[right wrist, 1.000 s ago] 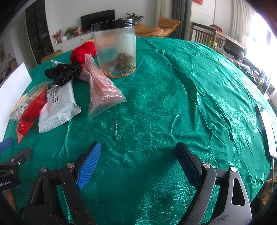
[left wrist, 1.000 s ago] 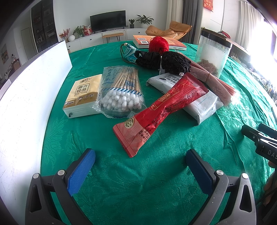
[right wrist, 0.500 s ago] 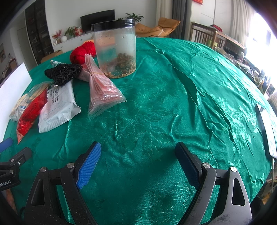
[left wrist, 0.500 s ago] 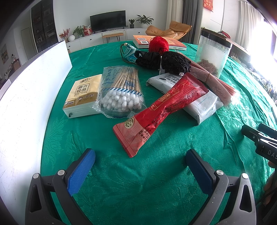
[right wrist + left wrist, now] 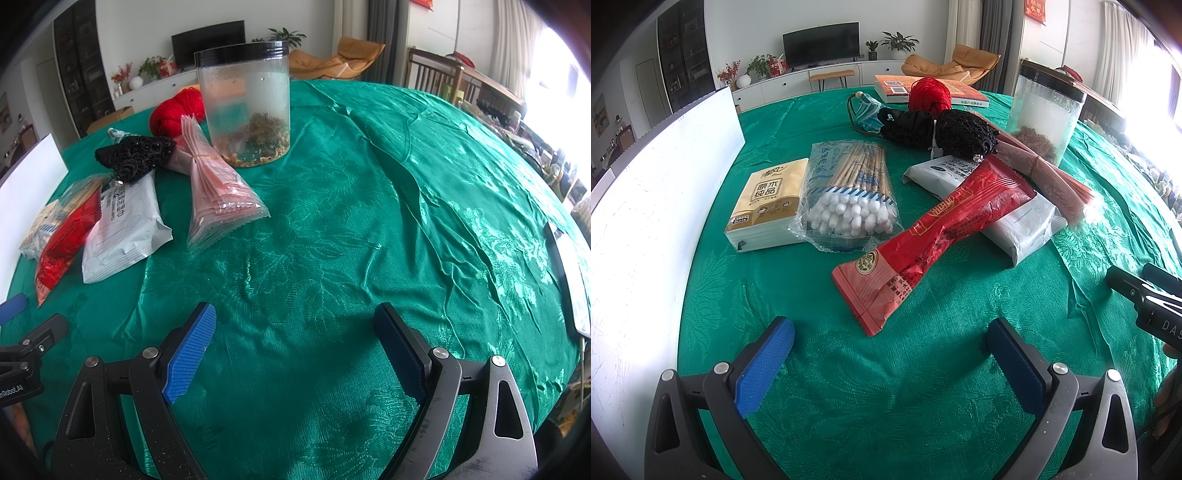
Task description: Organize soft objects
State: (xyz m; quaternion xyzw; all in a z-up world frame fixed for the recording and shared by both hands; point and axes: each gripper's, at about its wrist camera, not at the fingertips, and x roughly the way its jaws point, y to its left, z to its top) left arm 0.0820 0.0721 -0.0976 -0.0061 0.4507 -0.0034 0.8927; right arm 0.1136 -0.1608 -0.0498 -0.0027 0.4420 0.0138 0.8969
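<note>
Left wrist view shows one tissue pack (image 5: pixel 767 201), one cotton swab bag (image 5: pixel 849 195), one red packet (image 5: pixel 934 236), with left gripper (image 5: pixel 892 349) and right gripper (image 5: pixel 295 338) both spread wide, empty.

We're seeing matching hardware on both sides: left gripper (image 5: pixel 894 354) and right gripper (image 5: pixel 293 343) are each showing black plastic arms with triangular cutouts, ribbed blue pads (image 5: pixel 190 352) on the fingers and silver screws at the pivots. White lettering is showing on each black body, partly cut off.
</note>
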